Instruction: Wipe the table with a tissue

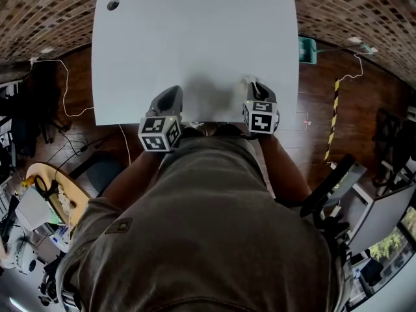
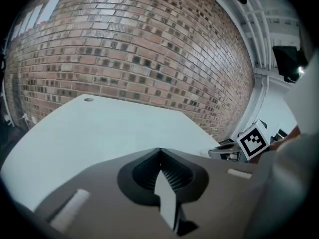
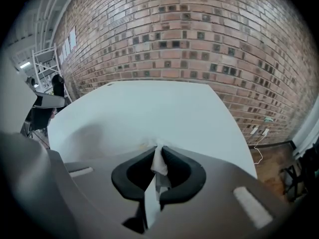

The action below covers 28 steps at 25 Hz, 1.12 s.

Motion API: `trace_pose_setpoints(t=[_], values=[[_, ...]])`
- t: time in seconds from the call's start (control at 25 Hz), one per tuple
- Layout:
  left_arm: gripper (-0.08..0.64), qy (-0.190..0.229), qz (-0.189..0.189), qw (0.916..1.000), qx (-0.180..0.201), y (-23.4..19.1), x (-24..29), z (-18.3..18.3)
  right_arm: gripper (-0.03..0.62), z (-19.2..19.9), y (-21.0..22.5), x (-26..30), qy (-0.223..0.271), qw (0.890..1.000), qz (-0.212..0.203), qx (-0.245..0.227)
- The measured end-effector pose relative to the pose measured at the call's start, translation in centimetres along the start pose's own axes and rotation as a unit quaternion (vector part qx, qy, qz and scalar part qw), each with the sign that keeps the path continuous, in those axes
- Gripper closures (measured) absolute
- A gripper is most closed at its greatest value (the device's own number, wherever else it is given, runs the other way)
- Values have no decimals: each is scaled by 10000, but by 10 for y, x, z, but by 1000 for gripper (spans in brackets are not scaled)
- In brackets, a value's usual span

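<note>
A white table [image 1: 195, 44] fills the upper middle of the head view. My right gripper [image 1: 250, 83] is over its near edge at the right, shut on a scrap of white tissue [image 3: 159, 161] that shows pinched between the jaws in the right gripper view. A bit of the tissue [image 1: 248, 80] pokes out ahead of the jaws. My left gripper [image 1: 174, 91] is over the near edge at the left, its jaws shut with nothing between them. In the left gripper view, the right gripper's marker cube [image 2: 253, 139] appears at the right.
A small round cable hole [image 1: 113, 4] sits in the table's far left corner. A brick wall [image 3: 174, 39] rises behind the table. White cables [image 1: 62, 77] lie on the wooden floor at the left. A teal object [image 1: 307, 49] is off the table's right edge.
</note>
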<state>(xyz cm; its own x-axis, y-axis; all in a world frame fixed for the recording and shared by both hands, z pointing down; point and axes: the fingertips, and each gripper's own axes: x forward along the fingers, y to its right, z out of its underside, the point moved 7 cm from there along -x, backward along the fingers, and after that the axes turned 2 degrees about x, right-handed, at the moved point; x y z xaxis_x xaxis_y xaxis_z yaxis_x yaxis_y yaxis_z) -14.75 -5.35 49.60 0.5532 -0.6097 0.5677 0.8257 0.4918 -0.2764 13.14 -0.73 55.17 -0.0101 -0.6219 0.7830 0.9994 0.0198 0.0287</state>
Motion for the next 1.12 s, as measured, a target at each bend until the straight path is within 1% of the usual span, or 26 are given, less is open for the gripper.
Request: trace_pose_setpoints(t=[0.16, 0.36, 0.56, 0.76, 0.84, 0.92, 1.04, 1.12], values=[[558, 16, -31, 10000, -15, 0, -2, 0, 558, 1, 3, 0, -20, 10000, 50, 23], [558, 67, -191, 9998, -65, -9, -14, 3, 559, -6, -13, 5, 8, 10000, -61, -76], [558, 135, -453, 9987, -168, -24, -32, 7, 560, -16, -41, 15, 55, 9989, -363, -307], [558, 219, -611, 9975, -266, -38, -47, 11, 560, -17, -83, 19, 9, 9945, -801, -680], [558, 224, -615, 9974, -289, -40, -50, 13, 558, -14, -95, 18, -2, 9926, -949, -753], [558, 230, -568, 9977, -280, -41, -49, 13, 560, -12, -99, 16, -38, 9921, -993, -771], [558, 243, -445, 9985, -220, -40, -46, 9, 558, -11, -96, 15, -63, 9926, -962, -735], [558, 246, -354, 9989, -180, -37, -43, 8, 558, -9, -90, 12, -90, 9939, -872, -670]])
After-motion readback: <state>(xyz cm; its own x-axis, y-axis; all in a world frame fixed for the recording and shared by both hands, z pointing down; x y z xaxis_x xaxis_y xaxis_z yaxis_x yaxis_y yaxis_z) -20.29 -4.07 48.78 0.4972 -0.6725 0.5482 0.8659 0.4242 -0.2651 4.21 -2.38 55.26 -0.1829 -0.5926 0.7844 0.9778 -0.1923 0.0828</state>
